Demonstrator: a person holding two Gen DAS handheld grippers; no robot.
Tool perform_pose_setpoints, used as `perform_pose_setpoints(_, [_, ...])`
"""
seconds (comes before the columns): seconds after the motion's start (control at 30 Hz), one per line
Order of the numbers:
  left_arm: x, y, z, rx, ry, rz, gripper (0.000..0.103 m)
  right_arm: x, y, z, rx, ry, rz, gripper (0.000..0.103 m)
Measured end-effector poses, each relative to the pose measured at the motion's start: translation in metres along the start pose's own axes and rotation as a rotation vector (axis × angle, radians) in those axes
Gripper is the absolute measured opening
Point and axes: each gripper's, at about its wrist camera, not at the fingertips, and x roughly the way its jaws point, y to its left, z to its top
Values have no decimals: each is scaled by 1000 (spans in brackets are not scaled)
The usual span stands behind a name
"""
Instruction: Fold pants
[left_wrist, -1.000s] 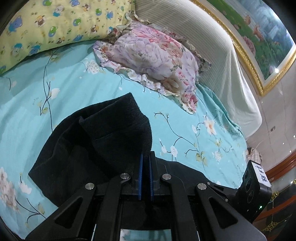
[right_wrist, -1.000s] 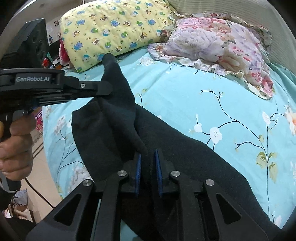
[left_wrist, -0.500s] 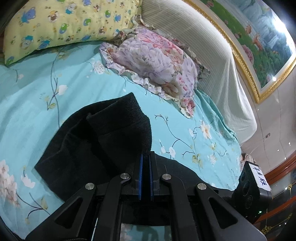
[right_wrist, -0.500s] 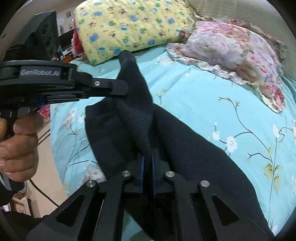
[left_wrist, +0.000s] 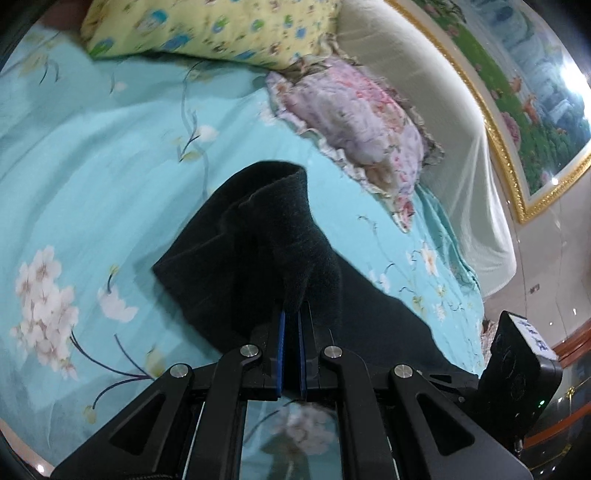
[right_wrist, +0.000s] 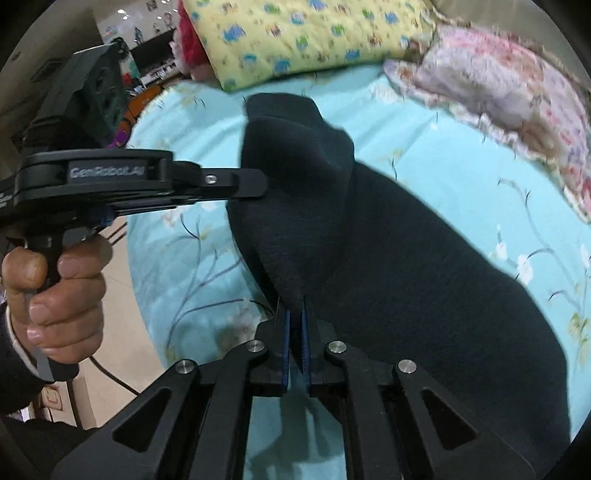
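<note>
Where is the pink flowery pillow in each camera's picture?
Left wrist view: the pink flowery pillow sits upper right of centre, beyond the black pants.
Right wrist view: the pillow is at the top right edge.
Shared landmark: the yellow pillow lies just left of it in both.

Cloth and plastic, mostly matt

Pants (left_wrist: 280, 236) are fuzzy matt black knit; bedsheet (left_wrist: 92, 166) smooth printed cotton; left gripper (right_wrist: 258, 182) matt black plastic.
</note>
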Motion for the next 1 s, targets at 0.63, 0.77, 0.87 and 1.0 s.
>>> perform_pose_setpoints(0.63, [-14, 28, -7, -103, 6, 71, 35, -14, -8, -4, 83, -23, 35, 41])
perform_pose_setpoints(0.77, [-15, 29, -5, -122, 6, 77, 48, -28, -25, -6, 142, -52, 24, 42])
perform_pose_setpoints(0.87, [-15, 31, -5, -141, 9, 77, 52, -40, -42, -12, 197, -74, 9, 42])
perform_pose_setpoints(1.0, [-12, 34, -1, -172, 17, 96, 60, -50, -66, -17, 264, -93, -16, 43])
